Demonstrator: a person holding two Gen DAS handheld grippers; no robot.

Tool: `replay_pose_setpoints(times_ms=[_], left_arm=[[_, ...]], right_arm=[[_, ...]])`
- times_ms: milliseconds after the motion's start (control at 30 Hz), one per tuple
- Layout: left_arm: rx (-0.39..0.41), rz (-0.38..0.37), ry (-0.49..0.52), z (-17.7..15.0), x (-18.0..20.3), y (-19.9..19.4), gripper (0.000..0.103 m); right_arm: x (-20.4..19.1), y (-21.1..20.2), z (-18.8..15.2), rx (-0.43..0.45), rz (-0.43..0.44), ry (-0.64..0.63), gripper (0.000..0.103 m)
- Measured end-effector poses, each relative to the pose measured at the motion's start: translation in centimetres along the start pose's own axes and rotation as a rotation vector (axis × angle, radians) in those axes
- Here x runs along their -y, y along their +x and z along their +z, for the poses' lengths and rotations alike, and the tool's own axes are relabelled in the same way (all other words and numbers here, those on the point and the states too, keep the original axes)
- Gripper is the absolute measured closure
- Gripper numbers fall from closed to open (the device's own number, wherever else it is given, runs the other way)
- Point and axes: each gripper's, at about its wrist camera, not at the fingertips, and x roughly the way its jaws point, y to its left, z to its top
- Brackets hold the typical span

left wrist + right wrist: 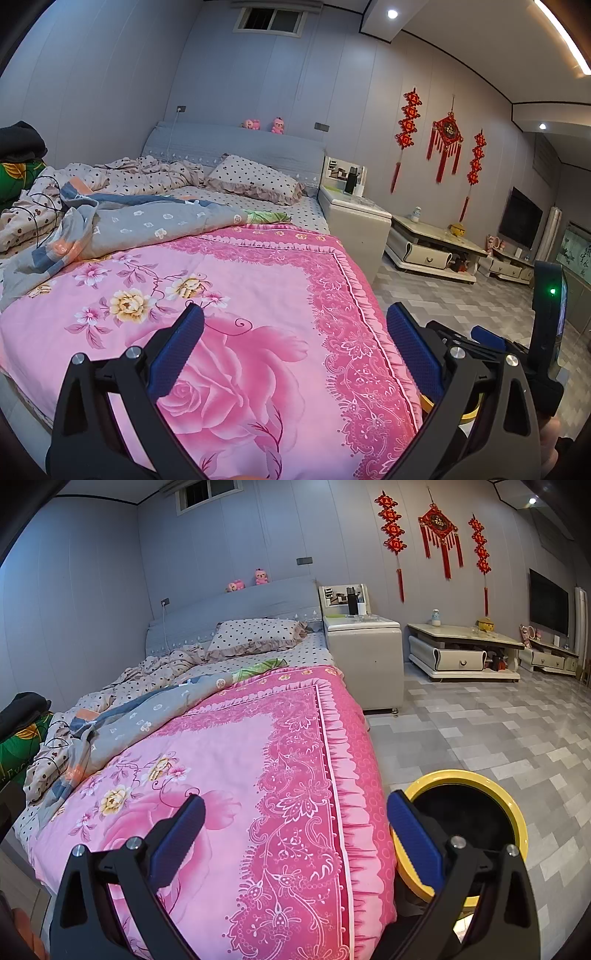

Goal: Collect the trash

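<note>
My left gripper is open and empty above the foot of a bed covered by a pink floral quilt. My right gripper is open and empty above the quilt's right edge. A yellow-rimmed bin with a dark inside stands on the floor beside the bed, just behind my right gripper's right finger. A sliver of its rim shows in the left wrist view. The right gripper also shows at the right edge of the left wrist view. I cannot pick out any trash on the bed.
A rumpled grey blanket and dotted bedding lie at the bed's head with a pillow. A white bedside cabinet and a low TV stand stand along the right wall. Grey tiled floor lies right of the bed.
</note>
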Motion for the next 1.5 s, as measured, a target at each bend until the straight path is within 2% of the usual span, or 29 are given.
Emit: replay_pose_setpoints(times_ms=[1500], left_arm=[[-0.016, -0.012, -0.005, -0.2, -0.28, 0.74, 0.008]], right_arm=[[0.28, 0.51, -0.46, -0.017, 0.0, 0.006, 0.008]])
